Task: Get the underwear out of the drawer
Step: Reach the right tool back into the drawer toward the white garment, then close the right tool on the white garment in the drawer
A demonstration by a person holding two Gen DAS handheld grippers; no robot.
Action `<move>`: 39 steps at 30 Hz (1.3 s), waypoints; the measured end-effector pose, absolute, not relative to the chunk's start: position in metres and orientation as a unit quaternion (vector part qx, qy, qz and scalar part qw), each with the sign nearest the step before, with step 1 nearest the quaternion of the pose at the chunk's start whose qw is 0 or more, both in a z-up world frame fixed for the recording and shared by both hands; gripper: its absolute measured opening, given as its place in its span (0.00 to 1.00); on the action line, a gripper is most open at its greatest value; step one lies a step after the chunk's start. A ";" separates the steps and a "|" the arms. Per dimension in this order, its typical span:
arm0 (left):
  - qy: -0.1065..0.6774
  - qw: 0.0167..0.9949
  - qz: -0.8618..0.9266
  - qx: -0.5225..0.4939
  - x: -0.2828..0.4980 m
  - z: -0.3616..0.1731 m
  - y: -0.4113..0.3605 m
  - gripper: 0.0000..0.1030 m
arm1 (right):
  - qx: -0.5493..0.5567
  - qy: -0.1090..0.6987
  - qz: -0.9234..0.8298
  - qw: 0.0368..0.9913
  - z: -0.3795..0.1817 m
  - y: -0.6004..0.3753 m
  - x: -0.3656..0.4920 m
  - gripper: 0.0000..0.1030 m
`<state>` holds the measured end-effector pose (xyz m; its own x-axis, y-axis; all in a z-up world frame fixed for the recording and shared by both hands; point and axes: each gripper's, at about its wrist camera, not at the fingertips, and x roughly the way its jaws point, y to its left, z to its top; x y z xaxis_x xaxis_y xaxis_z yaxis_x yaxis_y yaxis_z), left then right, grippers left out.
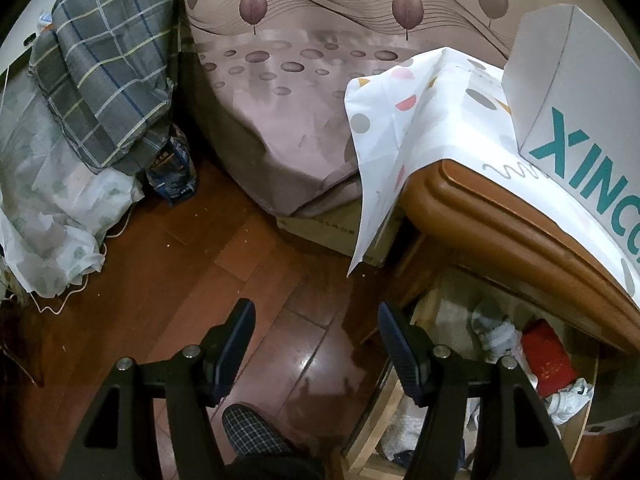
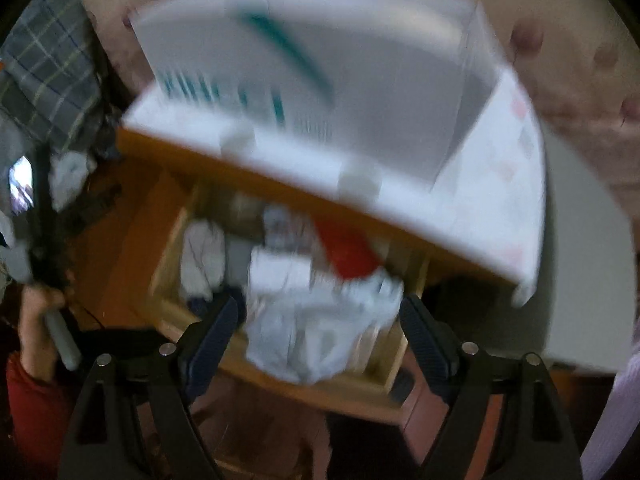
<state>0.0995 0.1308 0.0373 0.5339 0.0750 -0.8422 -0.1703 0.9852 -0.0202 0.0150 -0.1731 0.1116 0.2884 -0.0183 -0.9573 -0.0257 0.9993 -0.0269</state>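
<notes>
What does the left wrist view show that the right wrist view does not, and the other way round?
Only the left wrist view: the left gripper, open over the wooden floor, the bed's corner and a plaid slipper. Only the right wrist view, which is blurred: the right gripper, open above pale crumpled fabric in the drawer, and a hand gripping a grey handle. Both: the open drawer, the red item and the white box.

Motion blur smears the drawer [image 2: 280, 280] contents; the white box [image 1: 576, 128] is cut off at the frame edge.
</notes>
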 end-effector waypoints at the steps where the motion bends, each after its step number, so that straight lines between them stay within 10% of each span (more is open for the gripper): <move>1: 0.478 0.874 0.070 -0.050 0.099 0.038 0.131 0.64 | -0.012 0.609 0.001 0.793 0.098 -0.174 0.013 0.78; 8: 0.481 0.873 0.061 -0.045 0.100 0.037 0.125 0.64 | 0.056 0.690 -0.018 0.722 0.011 -0.189 0.020 0.99; 29: 0.503 0.863 0.033 -0.019 0.103 0.027 0.105 0.64 | 0.067 0.796 -0.033 0.601 -0.109 -0.184 0.053 0.99; 39: 0.512 0.858 0.030 -0.021 0.104 0.021 0.104 0.64 | 0.063 0.768 -0.012 0.637 -0.092 -0.180 0.049 0.25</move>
